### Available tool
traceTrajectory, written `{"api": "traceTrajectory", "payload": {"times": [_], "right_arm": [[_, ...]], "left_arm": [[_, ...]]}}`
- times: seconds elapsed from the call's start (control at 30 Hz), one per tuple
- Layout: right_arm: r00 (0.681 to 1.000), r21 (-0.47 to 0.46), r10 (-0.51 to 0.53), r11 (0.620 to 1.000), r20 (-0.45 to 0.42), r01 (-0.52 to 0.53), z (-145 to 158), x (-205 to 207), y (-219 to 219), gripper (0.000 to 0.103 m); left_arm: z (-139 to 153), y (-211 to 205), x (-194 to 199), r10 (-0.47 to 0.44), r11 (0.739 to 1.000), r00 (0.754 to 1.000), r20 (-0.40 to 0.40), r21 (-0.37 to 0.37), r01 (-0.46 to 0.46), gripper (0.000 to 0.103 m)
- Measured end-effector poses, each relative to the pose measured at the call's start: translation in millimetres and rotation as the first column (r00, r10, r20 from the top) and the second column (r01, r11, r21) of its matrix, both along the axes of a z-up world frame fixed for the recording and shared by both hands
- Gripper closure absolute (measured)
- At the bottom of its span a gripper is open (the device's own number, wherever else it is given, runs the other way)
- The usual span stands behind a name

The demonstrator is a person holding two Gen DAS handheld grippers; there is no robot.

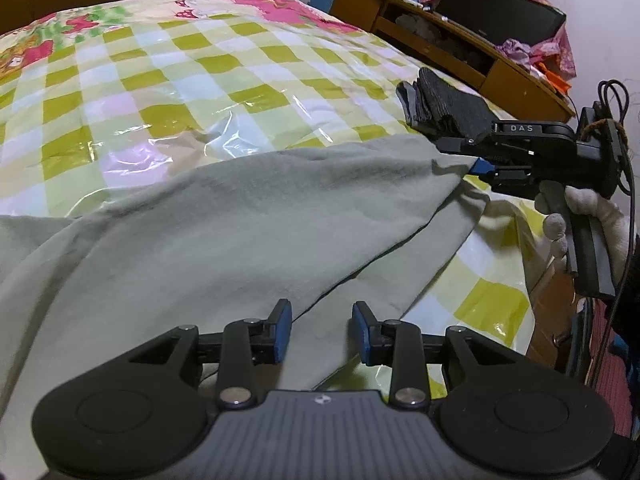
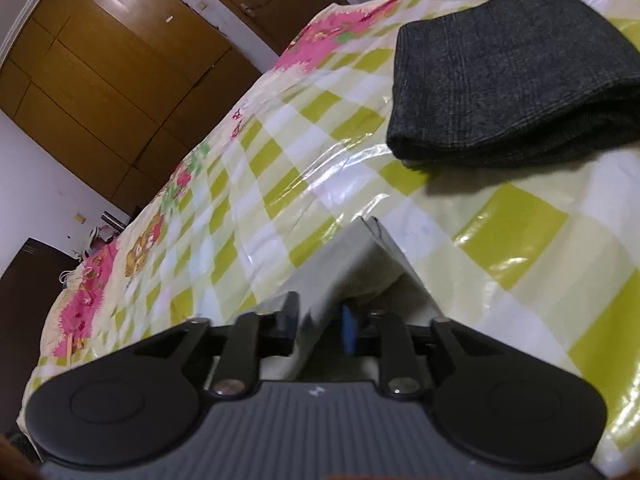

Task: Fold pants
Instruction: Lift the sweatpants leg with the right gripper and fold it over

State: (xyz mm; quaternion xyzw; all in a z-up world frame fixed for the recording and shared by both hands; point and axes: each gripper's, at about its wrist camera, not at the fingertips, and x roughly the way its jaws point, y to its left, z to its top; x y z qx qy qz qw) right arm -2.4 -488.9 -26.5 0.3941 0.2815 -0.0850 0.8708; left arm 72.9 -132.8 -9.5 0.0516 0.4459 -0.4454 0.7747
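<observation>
Nearest the left claw [image 1: 321, 330], the blue pads stand wide apart with nothing between them, hovering just above the pale green pants [image 1: 240, 224], whose hem edge runs diagonally beneath the gap. If this claw closes here it may catch only the top layer, so the leg beneath would lag and the fold come out skewed.

Farther ahead and to its right, the right claw [image 2: 320, 326] is pinched narrow on a corner of the pants, the fabric rising as a peak beyond the fingertips. That bite looks shallow; a quick lift could pull the corner free and drop it on the bed [image 1: 168, 80].

The bed's cover is glossy and slick, so the pants might slide rather than crease.

Just beyond the right claw lies a folded dark garment [image 2: 516, 72]; a wide sweep could snag or shove it.
</observation>
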Motion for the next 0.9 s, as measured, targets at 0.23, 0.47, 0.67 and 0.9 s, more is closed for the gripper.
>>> {"api": "traceTrajectory", "payload": {"times": [0.23, 0.47, 0.67, 0.9], "right_arm": [[1.000, 0.038, 0.018, 0.999, -0.009, -0.018, 0, 13, 6, 0.062], [0.997, 0.092, 0.040, 0.995, 0.069, -0.047, 21, 20, 7, 0.096], [0.976, 0.107, 0.083, 0.989, 0.204, -0.106, 65, 35, 12, 0.096], [0.960, 0.037, 0.161, 0.984, 0.229, -0.174, 97, 50, 26, 0.096]], "left_arm": [[8, 16, -14, 0.024, 1.000, 0.996, 0.084, 0.007, -0.025, 0.056], [12, 28, -24, 0.063, 0.994, 0.966, 0.251, 0.073, -0.084, 0.053], [9, 15, -35, -0.008, 0.988, 0.928, 0.373, 0.145, -0.050, 0.050], [-1, 3, -41, -0.057, 0.979, 0.909, 0.413, 0.201, -0.030, 0.048]]}}
